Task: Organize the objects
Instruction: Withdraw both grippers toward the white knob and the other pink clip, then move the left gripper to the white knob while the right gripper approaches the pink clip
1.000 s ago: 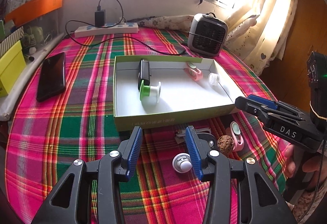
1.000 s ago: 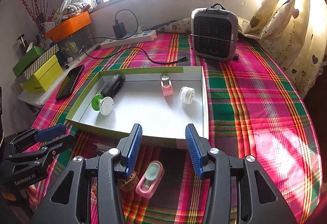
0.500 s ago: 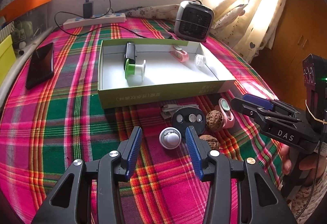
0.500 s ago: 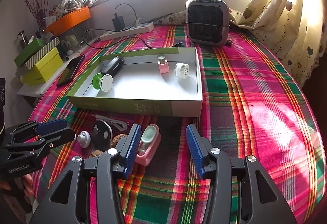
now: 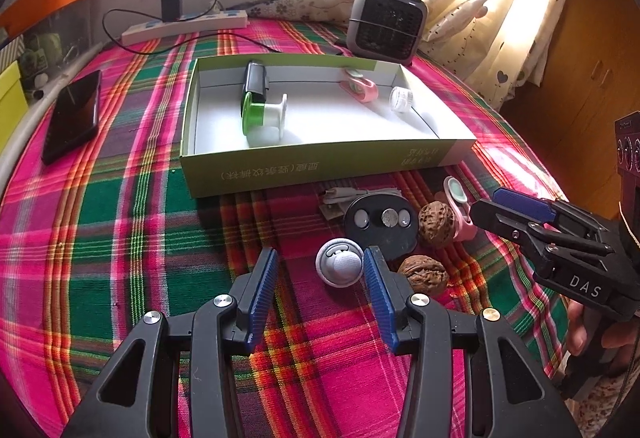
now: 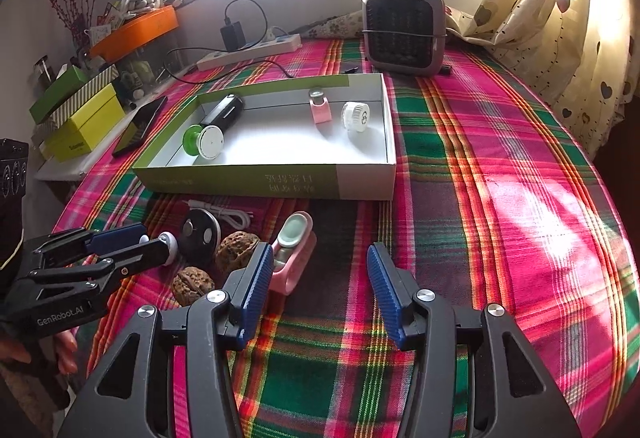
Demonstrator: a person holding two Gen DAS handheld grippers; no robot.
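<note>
A plaid-covered table (image 5: 120, 222) carries everything, and near its middle sits a shallow green box (image 5: 320, 166) with a white floor. Behind the box, toward the window, stands a grey heater (image 5: 386, 24), with a white power strip (image 5: 184, 28) to its left and a black phone (image 5: 74, 114) lying flat off the box's left side. Inside the box lie a black cylinder (image 5: 256, 80), a green-and-white spool (image 5: 264, 114) touching it, a pink clip (image 5: 360, 88) and a small white jar (image 5: 402, 99). In front of the box's near wall the loose things cluster: a coiled white cable (image 6: 228, 214), a black disc (image 5: 380, 224), a second pink clip (image 6: 292, 254), two walnuts (image 5: 436, 224), and a small round white gadget (image 5: 340, 266). The left gripper (image 5: 318, 288) hangs low over the cloth with its fingers spread wide and nothing held; the white gadget lies just ahead of the tips, close to the right-hand finger. The right gripper (image 6: 316, 286) also has its fingers apart and empty, the second pink clip lying by its left-hand finger (image 6: 256, 288), partly hidden behind it.
</note>
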